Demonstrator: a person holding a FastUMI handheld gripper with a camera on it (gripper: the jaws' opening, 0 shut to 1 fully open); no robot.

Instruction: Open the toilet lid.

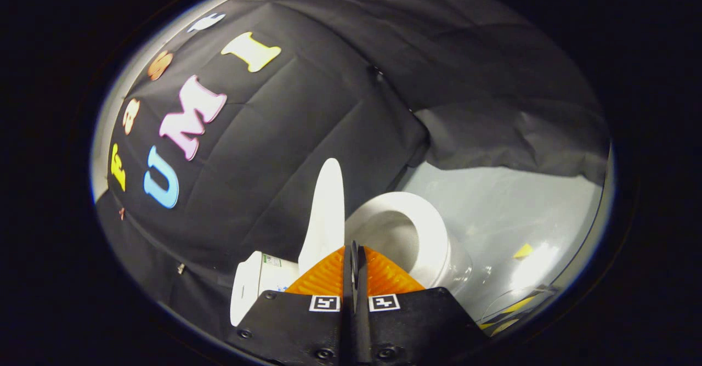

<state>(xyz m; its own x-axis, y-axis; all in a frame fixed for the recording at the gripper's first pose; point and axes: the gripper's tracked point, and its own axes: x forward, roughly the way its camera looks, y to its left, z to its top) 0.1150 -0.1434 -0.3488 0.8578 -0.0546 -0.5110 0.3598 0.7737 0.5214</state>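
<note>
A white toilet stands just beyond my fingers, with the whole view rolled sideways. Its lid (326, 212) is raised, standing up from the seat ring and leaning toward the tank (258, 283). The seat ring (422, 229) and the bowl's hollow lie uncovered beside the lid. My gripper (354, 253) is shut, its two fingers pressed together with nothing between them. The fingertips sit in front of the hinge area, between lid and seat, and hide it. I cannot tell whether the tips touch the lid.
Black cloth walls hang behind and to the side of the toilet. A glossy pale floor (510, 207) spreads past the bowl, with a yellow tape mark (522, 251) and yellow-black striped tape (513, 308) on it.
</note>
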